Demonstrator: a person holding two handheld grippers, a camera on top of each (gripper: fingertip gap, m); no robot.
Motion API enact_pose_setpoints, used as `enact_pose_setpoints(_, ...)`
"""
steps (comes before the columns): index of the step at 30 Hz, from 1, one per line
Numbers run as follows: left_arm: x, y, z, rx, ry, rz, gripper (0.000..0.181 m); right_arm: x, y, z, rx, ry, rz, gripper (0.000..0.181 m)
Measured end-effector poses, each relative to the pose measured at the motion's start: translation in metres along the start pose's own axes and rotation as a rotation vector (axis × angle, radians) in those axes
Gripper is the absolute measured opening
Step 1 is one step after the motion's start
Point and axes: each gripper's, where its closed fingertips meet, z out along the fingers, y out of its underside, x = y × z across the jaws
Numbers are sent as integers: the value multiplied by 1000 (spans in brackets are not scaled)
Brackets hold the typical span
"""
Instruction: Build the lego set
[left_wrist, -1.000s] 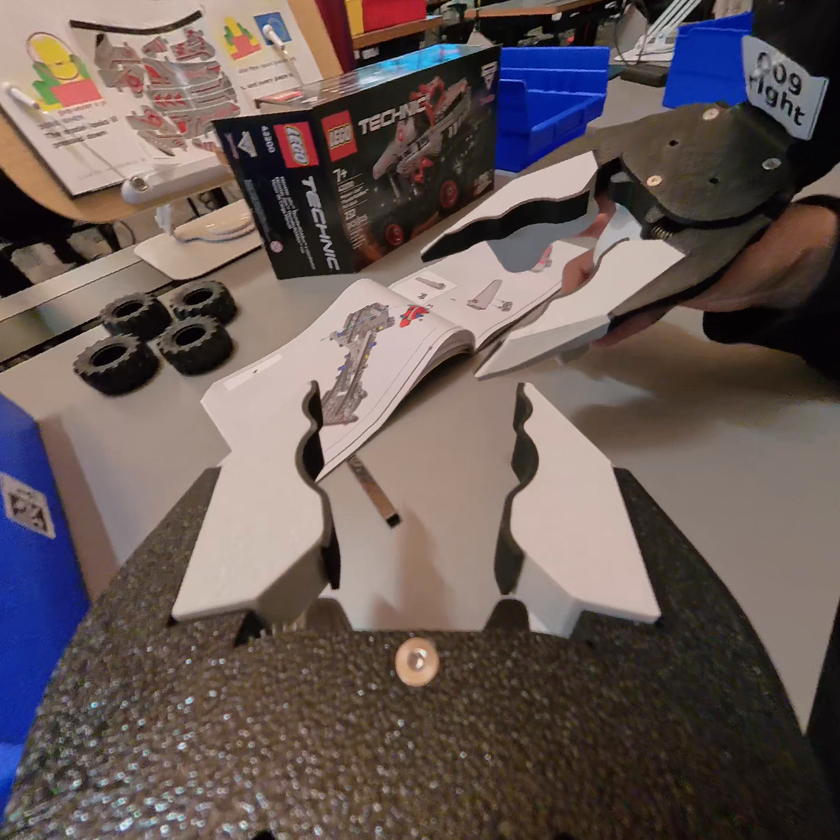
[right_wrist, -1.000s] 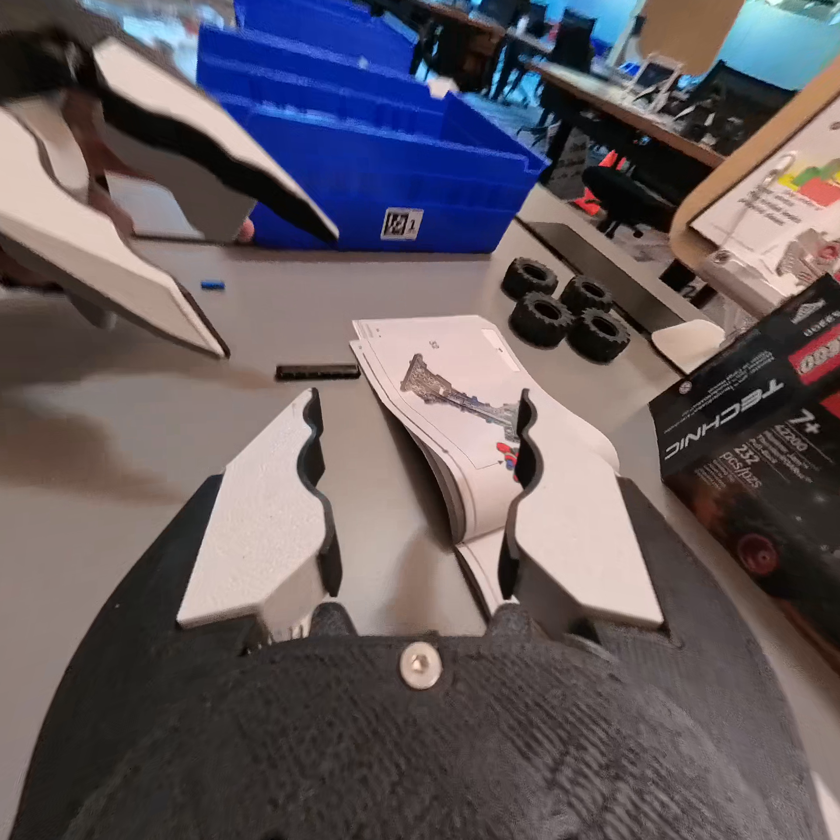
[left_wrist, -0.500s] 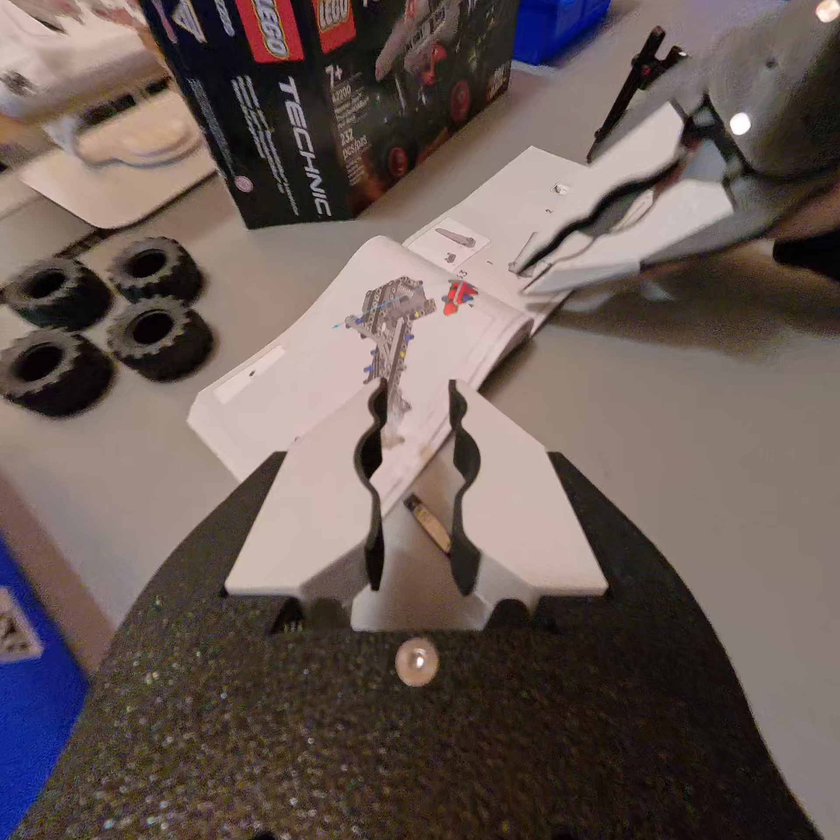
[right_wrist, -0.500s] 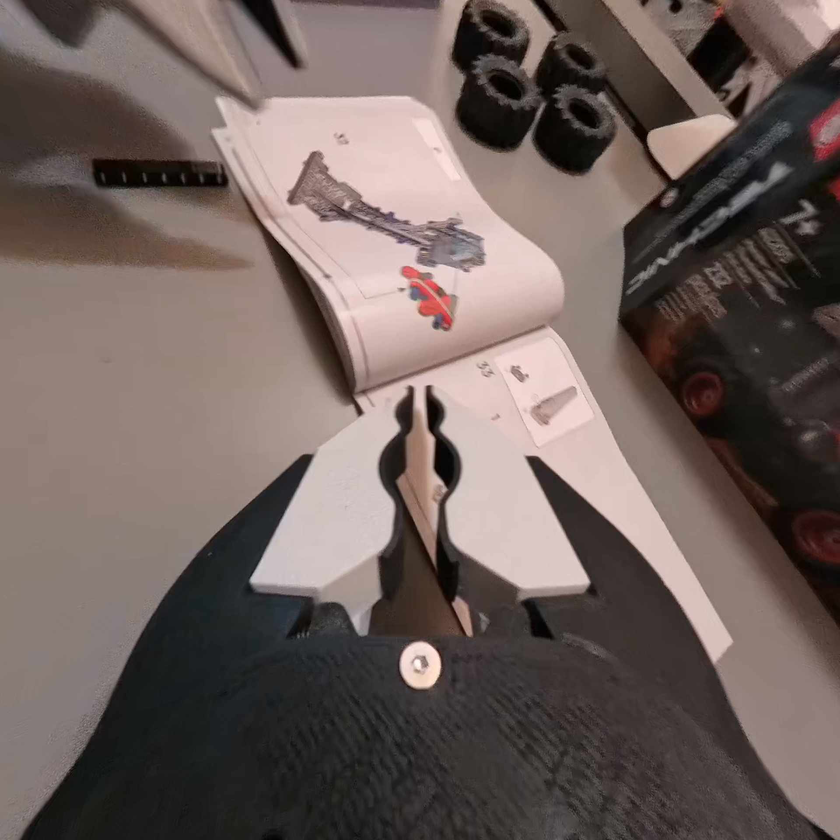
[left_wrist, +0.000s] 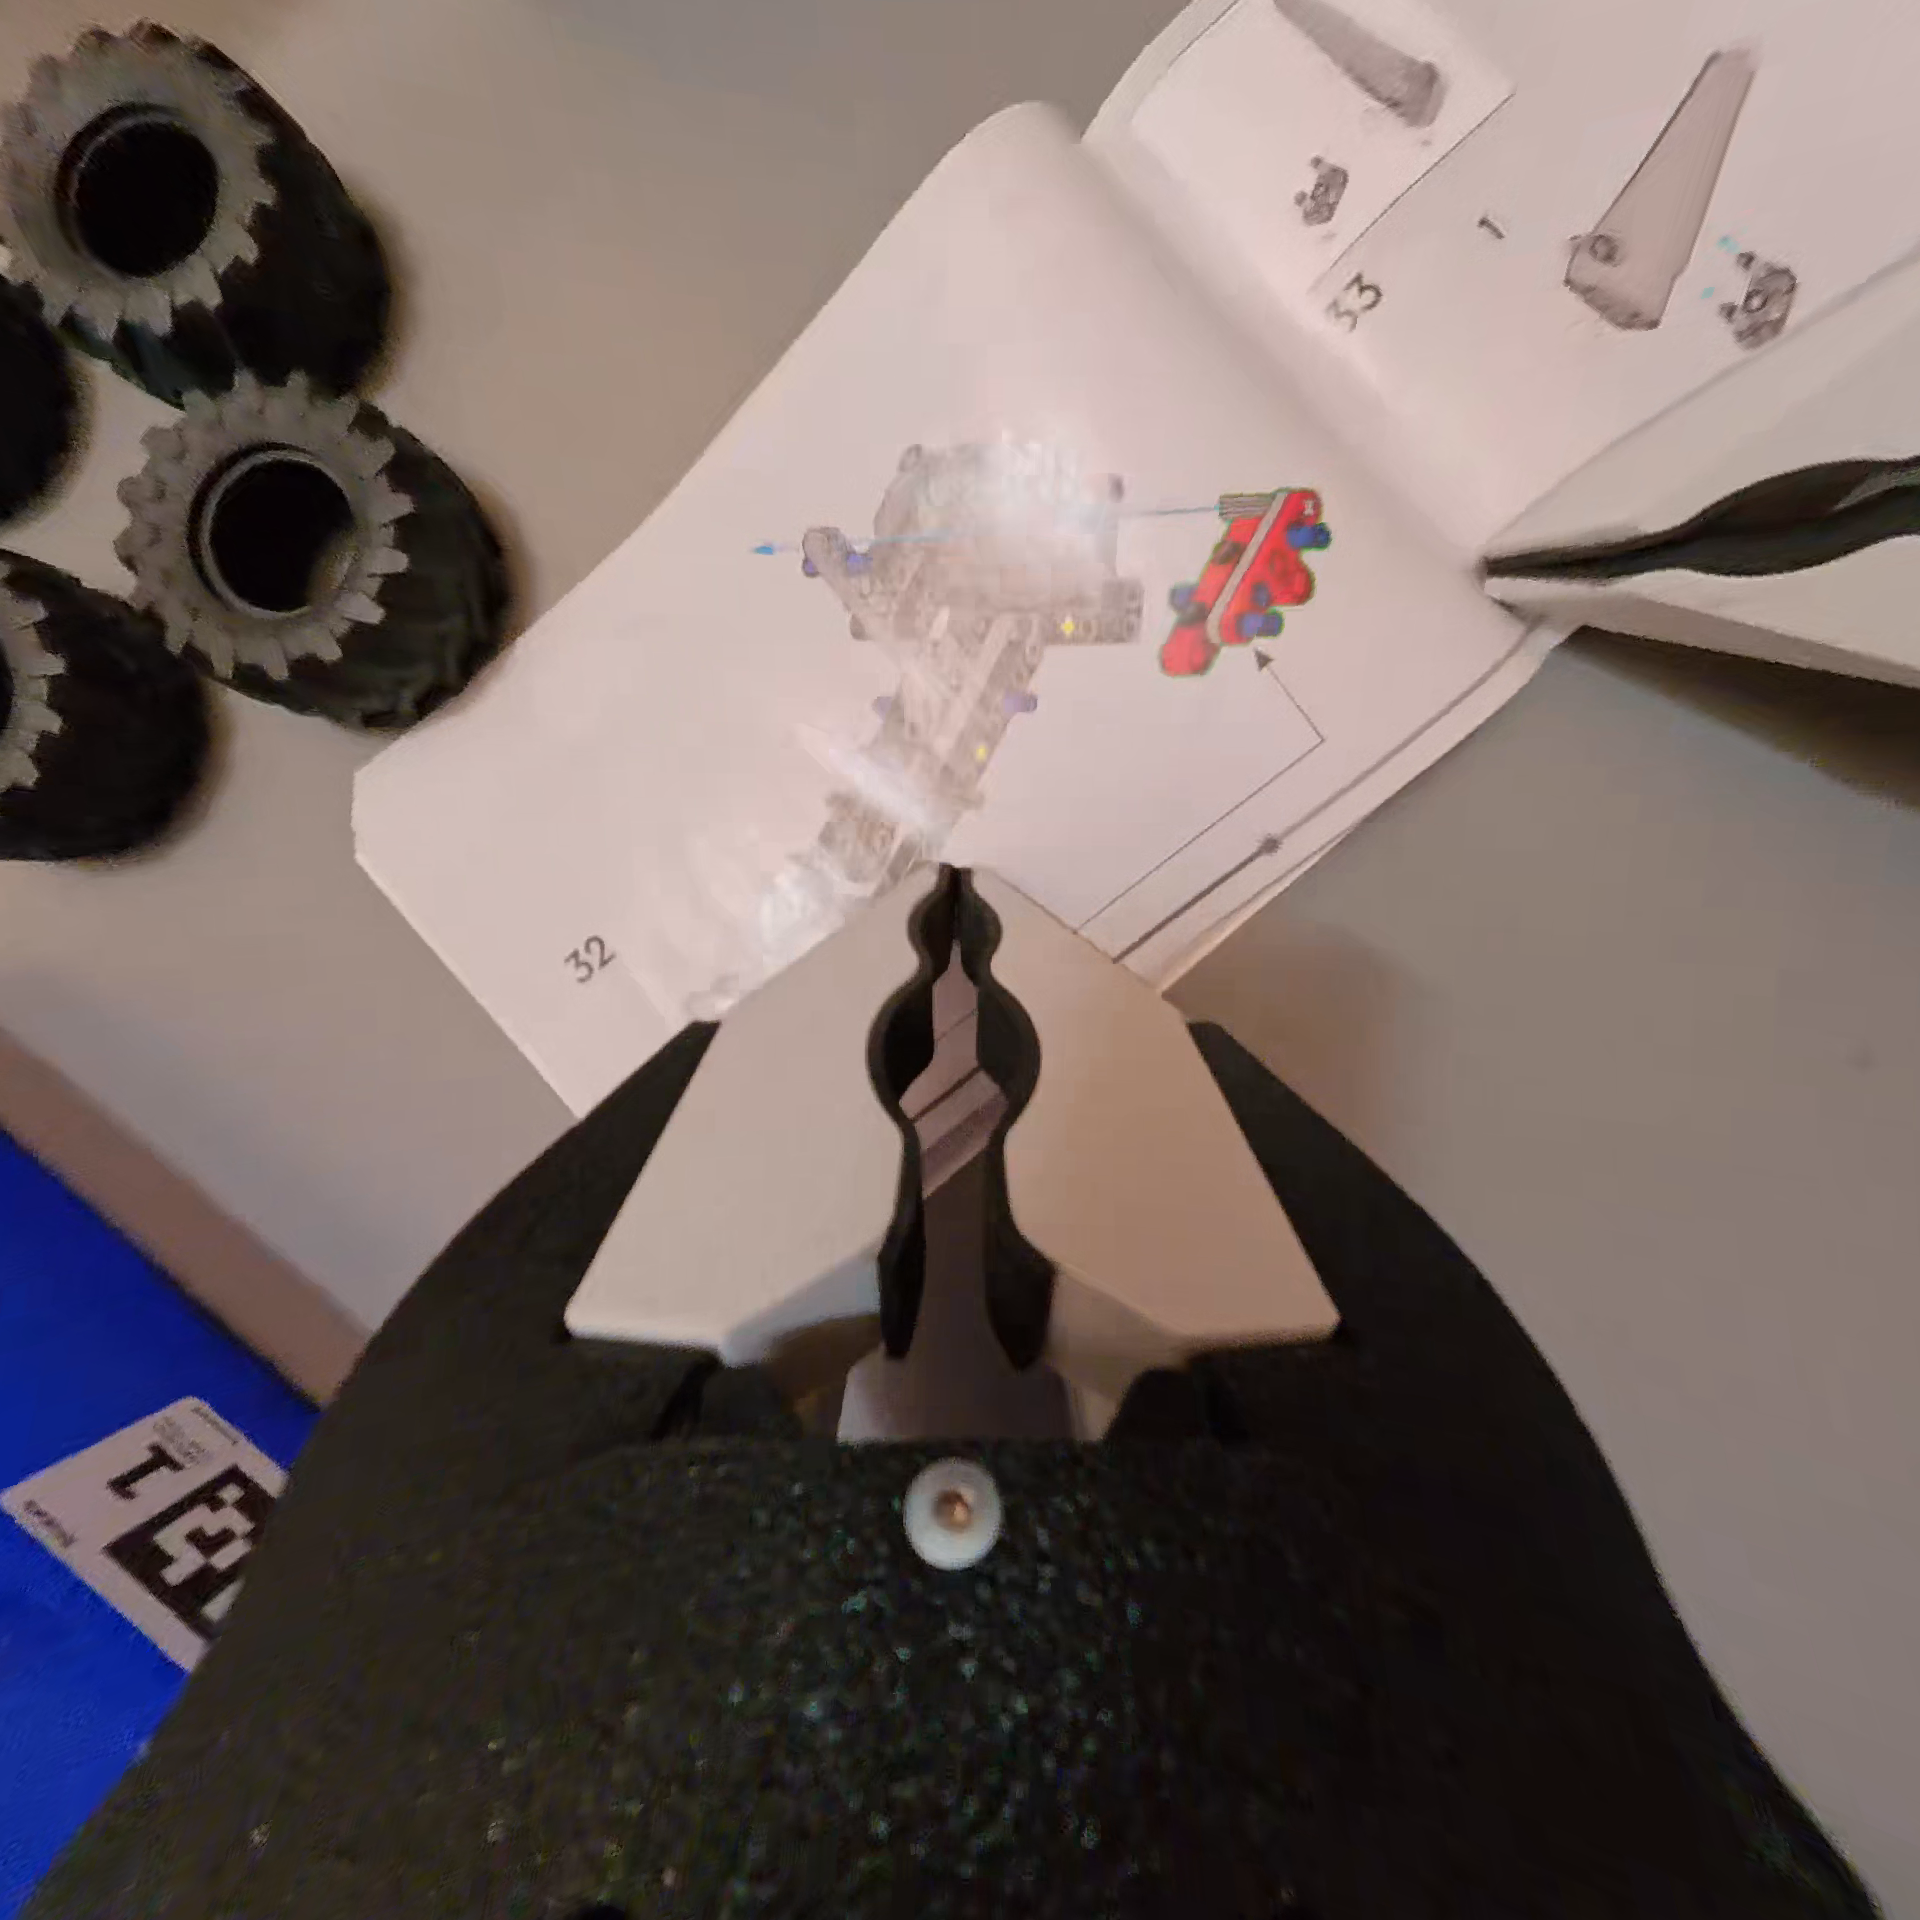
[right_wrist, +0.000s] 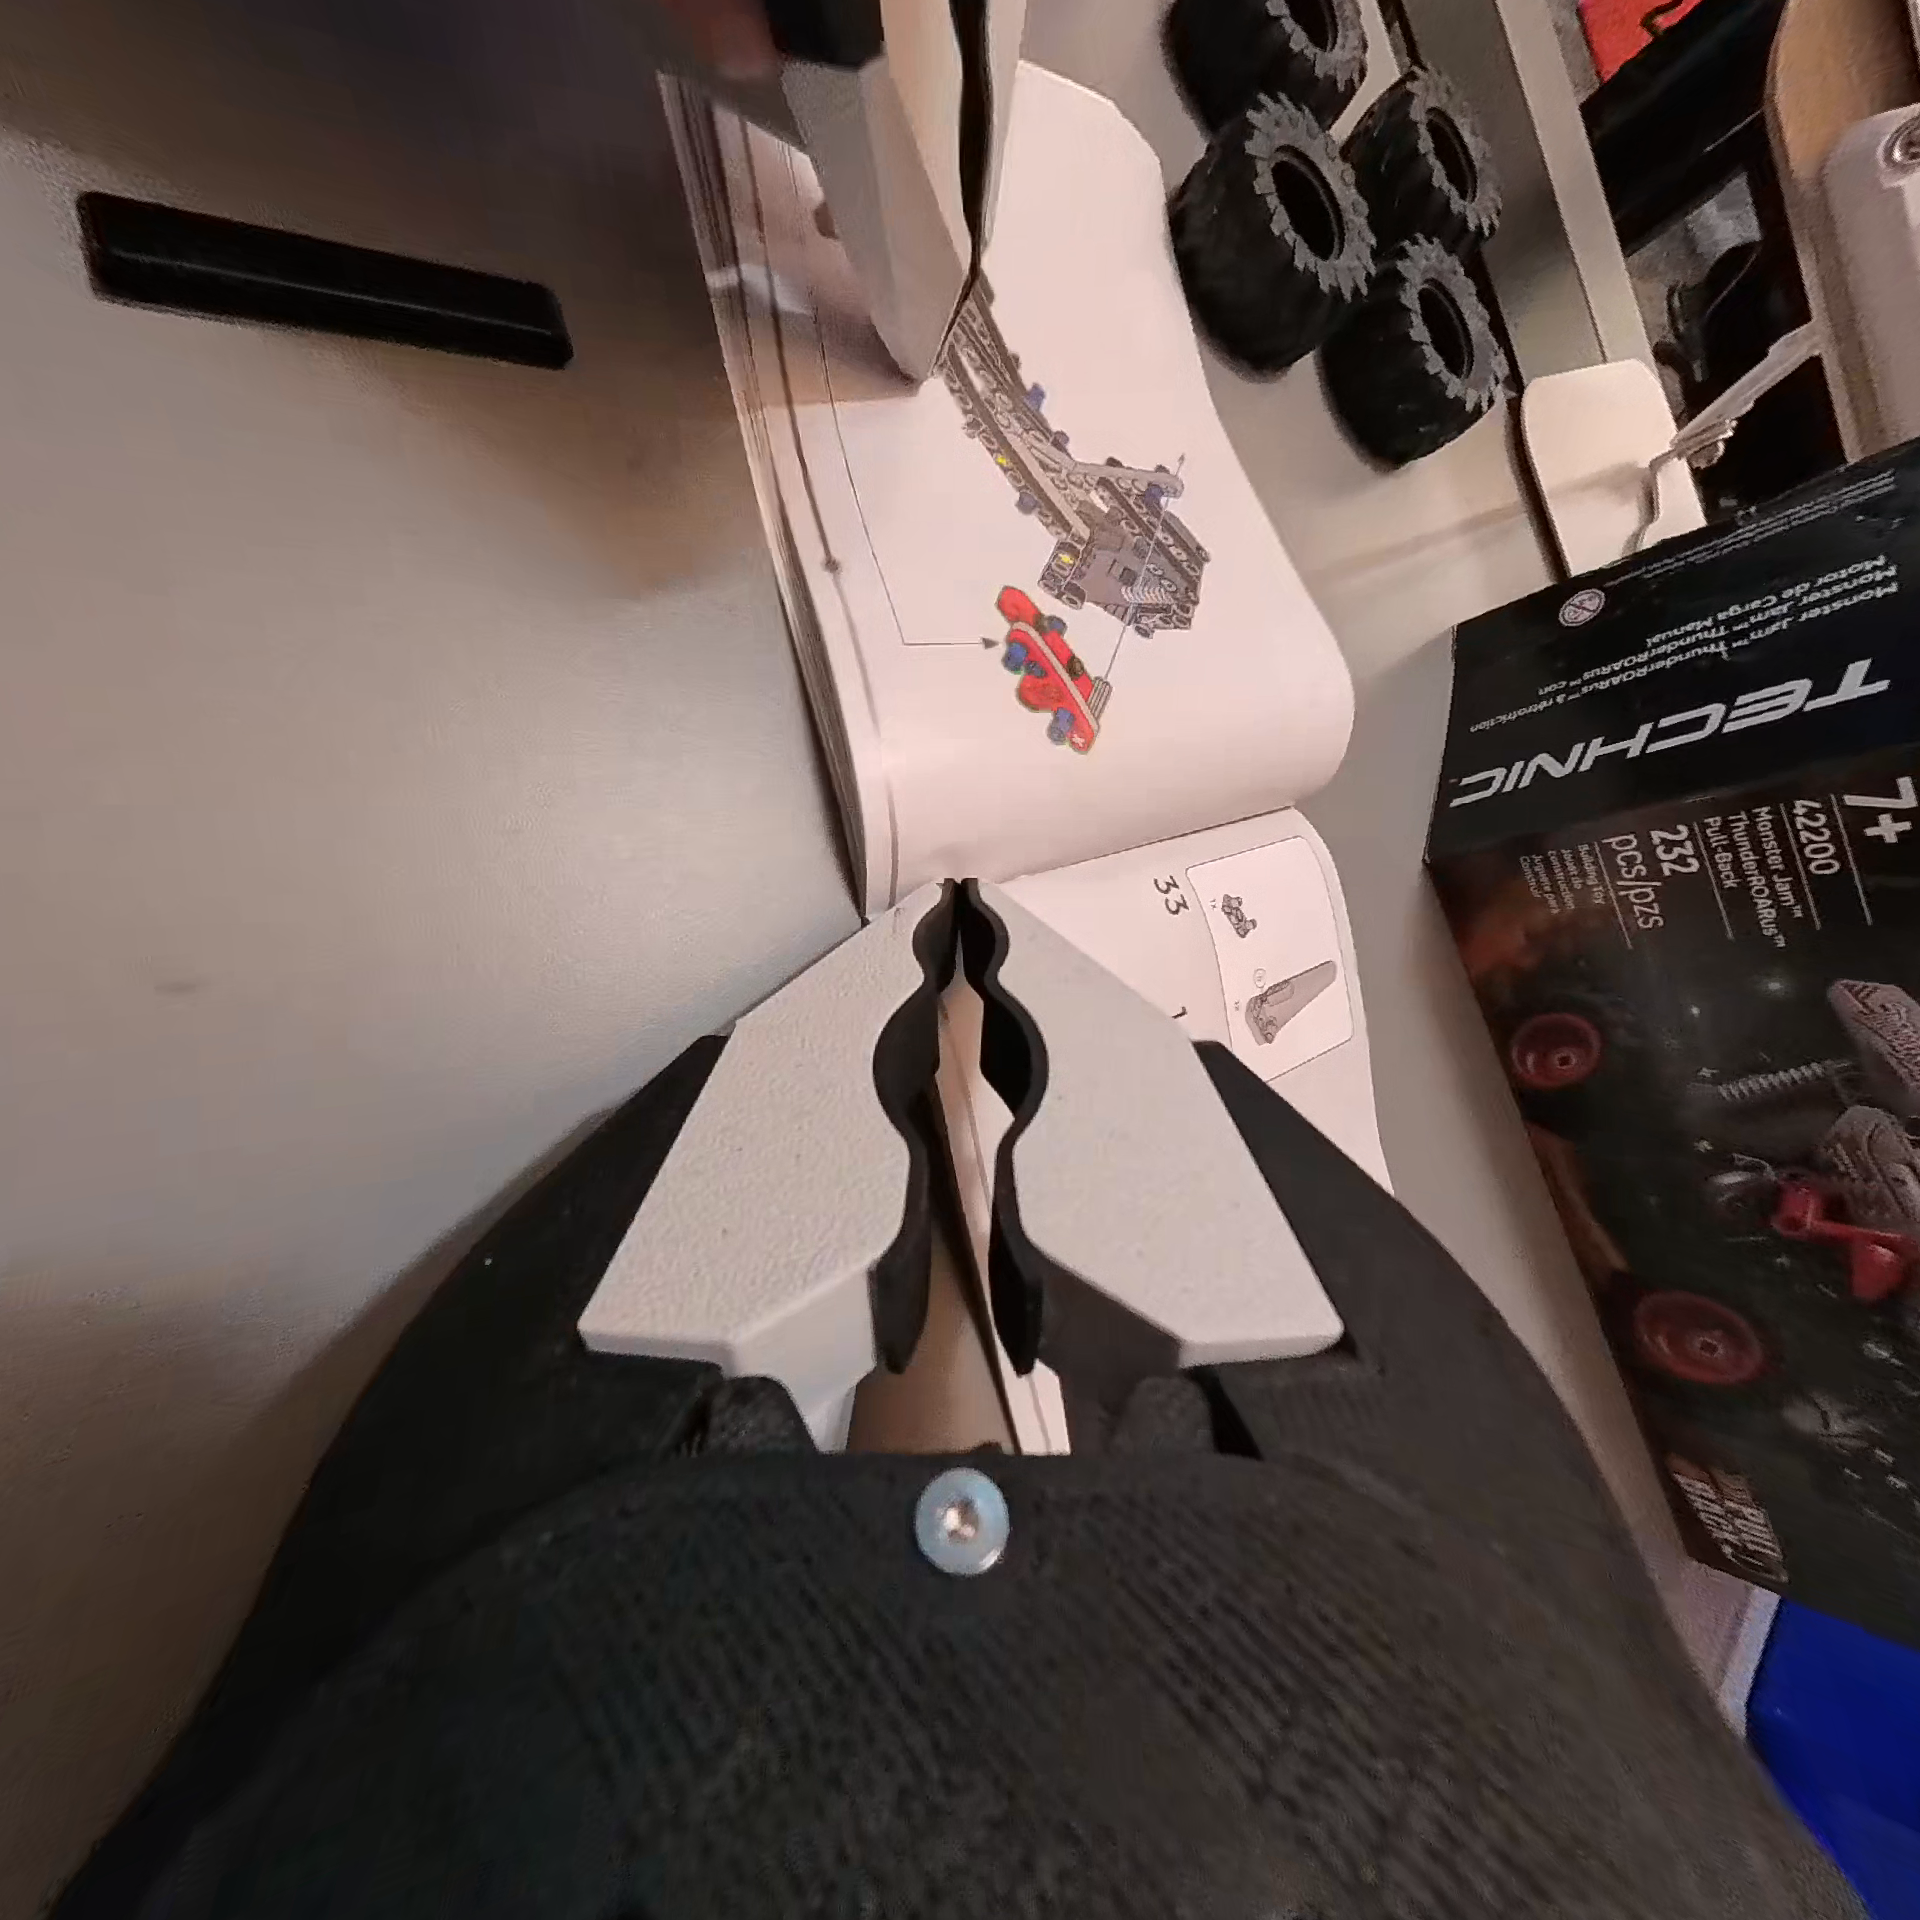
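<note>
The open instruction booklet (left_wrist: 727, 644) lies on the grey table with its left page bulging up. My left gripper (left_wrist: 951, 883) is shut, with its tips down on the lower edge of that left page. It also shows in the right wrist view (right_wrist: 925, 260), pressing on the same page. My right gripper (right_wrist: 956, 888) is shut, with its tips at the booklet's (right_wrist: 1091, 790) near edge by the fold. It shows at the right of the left wrist view (left_wrist: 1496, 566). I cannot tell whether either pinches paper. A black beam (right_wrist: 322, 281) lies left of the booklet.
Several black tyres (left_wrist: 270, 540) sit beside the booklet and also show in the right wrist view (right_wrist: 1340, 229). The black set box (right_wrist: 1683, 987) stands right of the booklet. A blue bin (left_wrist: 73, 1340) with a tag is at my left gripper's near left. About 11 centimeters separates my left fingertips from my right.
Both grippers have gone from open to shut and dropped from above the table onto the booklet, the left onto the left page, the right onto the near edge.
</note>
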Motion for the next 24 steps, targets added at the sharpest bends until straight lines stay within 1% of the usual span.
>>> enact_pose_setpoints(4,2,-2,1,83,44,-61,0,-2,2,-4,9,41,18,0)
enact_pose_setpoints(6,3,-3,2,112,38,-80,0,-6,-1,-9,28,73,31,0)
enact_pose_setpoints(8,3,-3,2,150,15,-72,0,-7,-14,-23,107,140,57,0)
enact_pose_setpoints(10,3,-4,1,190,-2,-81,0,-21,-32,-34,195,116,72,0)
enact_pose_setpoints(12,6,-8,-6,256,-32,-102,11,-32,-45,-37,249,90,110,2)
enact_pose_setpoints(13,10,-12,-14,307,-42,-101,13,-34,-49,-34,254,84,111,5)
enact_pose_setpoints(14,16,-18,-22,360,-44,-86,16,-31,-49,-31,239,102,119,11)
enact_pose_setpoints(16,28,-24,-43,436,-49,-48,16,-21,-52,-26,244,136,141,17)
enact_pose_setpoints(18,40,-27,-68,498,-45,-18,16,-15,-58,-21,277,126,180,28)
enact_pose_setpoints(19,44,-26,-82,529,-43,-6,16,-12,-60,-19,294,123,197,29)
enact_pose_setpoints(22,46,-16,-128,600,-86,25,15,4,-66,-12,339,153,212,35)
enact_pose_setpoints(24,32,3,-155,598,-150,21,14,17,-72,-10,371,178,221,40)
